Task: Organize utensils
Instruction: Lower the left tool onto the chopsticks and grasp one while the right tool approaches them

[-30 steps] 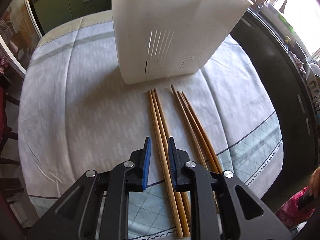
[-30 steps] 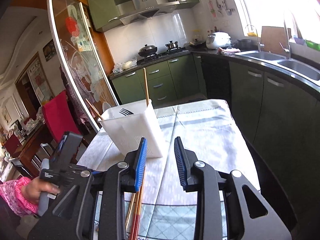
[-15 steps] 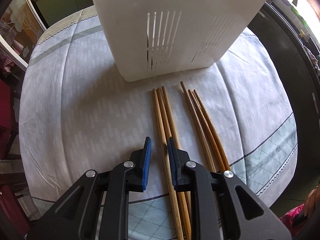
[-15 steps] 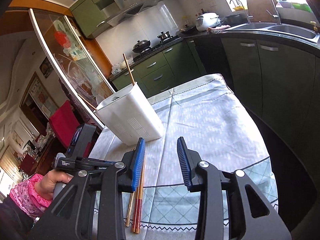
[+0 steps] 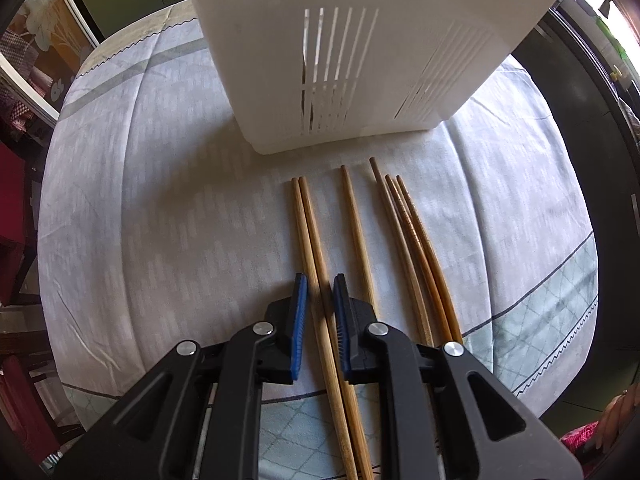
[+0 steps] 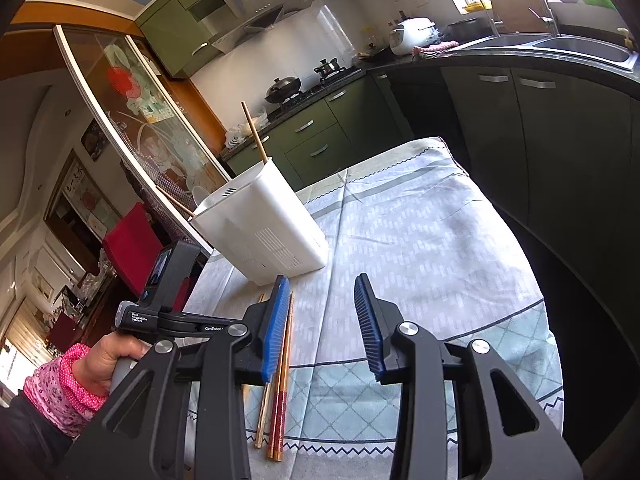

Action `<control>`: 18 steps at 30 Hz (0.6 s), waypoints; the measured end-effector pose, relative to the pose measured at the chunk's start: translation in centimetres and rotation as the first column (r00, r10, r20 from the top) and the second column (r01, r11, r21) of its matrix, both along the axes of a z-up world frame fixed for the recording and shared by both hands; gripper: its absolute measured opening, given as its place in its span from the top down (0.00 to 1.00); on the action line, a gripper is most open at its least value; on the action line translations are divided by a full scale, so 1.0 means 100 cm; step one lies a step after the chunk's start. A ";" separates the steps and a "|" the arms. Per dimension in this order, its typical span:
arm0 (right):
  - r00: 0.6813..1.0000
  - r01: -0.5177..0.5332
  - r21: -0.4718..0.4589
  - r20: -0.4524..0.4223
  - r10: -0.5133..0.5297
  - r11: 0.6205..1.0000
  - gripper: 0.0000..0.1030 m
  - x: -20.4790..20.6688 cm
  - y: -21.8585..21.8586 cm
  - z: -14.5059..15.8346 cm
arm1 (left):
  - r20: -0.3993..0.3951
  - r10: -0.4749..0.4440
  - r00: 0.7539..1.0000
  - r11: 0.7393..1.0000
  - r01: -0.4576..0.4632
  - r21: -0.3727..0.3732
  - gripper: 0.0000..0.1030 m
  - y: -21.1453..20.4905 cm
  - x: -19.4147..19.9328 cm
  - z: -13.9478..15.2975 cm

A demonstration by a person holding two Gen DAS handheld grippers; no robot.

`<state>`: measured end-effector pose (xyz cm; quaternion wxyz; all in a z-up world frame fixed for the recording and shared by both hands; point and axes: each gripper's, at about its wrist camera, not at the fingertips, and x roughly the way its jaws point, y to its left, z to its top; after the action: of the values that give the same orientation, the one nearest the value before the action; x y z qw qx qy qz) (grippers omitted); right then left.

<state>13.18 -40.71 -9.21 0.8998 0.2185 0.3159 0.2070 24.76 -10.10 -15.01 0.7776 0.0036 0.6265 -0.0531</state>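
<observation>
The step in hand looks like picking up chopsticks from the cloth to drop them into the caddy. In the left wrist view, the left gripper (image 5: 319,276) sits at 6 o'clock with its blue ribbed pads narrowed around a pair of pale chopsticks (image 5: 310,232), which run from 6 toward 12 between the jaws; a sliver of gap shows on each side, so I judge the pads not yet pressing. Just to the right lies a single chopstick (image 5: 356,224), and further right, toward 3 o'clock, a bundle of darker chopsticks (image 5: 408,232) with finely ringed tips. At 12 o'clock stands the white utensil holder (image 5: 360,40), smooth matte plastic with narrow drain slits, its base just beyond the stick tips. All rest on a soft, faintly wrinkled tablecloth (image 5: 160,220) (pale grey weave, checked green border). In the right wrist view the right gripper (image 6: 322,312) has been opening and stands apart with nothing between its jaws; one chopstick already leans in the holder at 11 o'clock. Next, the left jaws need to pinch the pair squarely, then lift and tilt it upright over the holder's mouth.
</observation>
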 end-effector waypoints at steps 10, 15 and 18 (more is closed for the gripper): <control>1.000 -0.019 0.002 -0.013 0.019 1.000 0.63 0.007 0.008 -0.003 | -0.007 0.035 0.999 0.998 -0.035 -0.042 0.87 0.030 -0.004 0.003; 1.000 -0.028 -0.005 -0.013 0.027 1.000 0.63 0.008 0.013 -0.003 | -0.018 0.015 1.000 1.000 -0.015 -0.015 0.87 0.035 -0.002 0.003; 1.000 -0.028 -0.007 -0.014 0.028 1.000 0.63 0.008 0.014 -0.003 | -0.010 0.005 1.000 1.000 -0.005 0.008 0.87 0.032 0.001 0.003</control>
<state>14.00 -39.31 -9.48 0.8954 0.2123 0.3259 0.2169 24.85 -6.91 -14.71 0.7745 0.0050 0.6307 -0.0488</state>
